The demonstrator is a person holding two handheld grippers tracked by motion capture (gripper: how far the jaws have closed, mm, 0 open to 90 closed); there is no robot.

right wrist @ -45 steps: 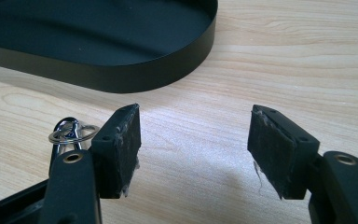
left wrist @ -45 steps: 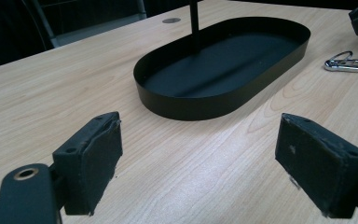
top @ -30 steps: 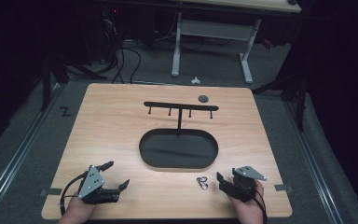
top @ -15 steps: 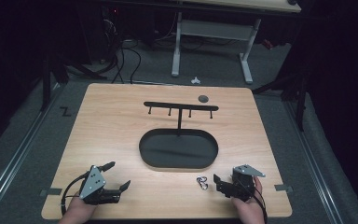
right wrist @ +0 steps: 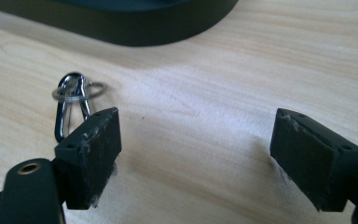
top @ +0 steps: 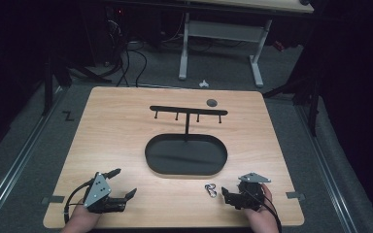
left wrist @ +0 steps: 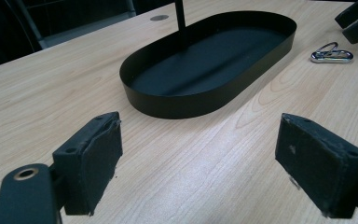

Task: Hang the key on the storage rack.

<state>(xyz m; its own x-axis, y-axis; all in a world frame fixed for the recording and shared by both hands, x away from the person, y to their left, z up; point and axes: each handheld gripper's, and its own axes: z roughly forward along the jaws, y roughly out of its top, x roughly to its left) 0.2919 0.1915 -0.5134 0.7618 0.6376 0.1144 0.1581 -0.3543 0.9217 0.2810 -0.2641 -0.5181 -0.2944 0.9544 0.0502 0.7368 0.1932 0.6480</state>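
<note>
My right tool (top: 227, 195) has just opened wide, nothing gripped; carabiner (top: 210, 189) lies on the worktop (top: 116, 141) just beside it (near tray (top: 150, 156)). Left tool (top: 126, 183) wide, idle. Pickup and hanging remain.

A shiny silver carabiner (top: 210, 190) is seen on the pale wood-grain table (top: 121, 141). The oval tray (top: 186, 156) and hook stand (top: 188, 112) are matt black. Black pads (right wrist: 93, 154) are worn whitish.
</note>
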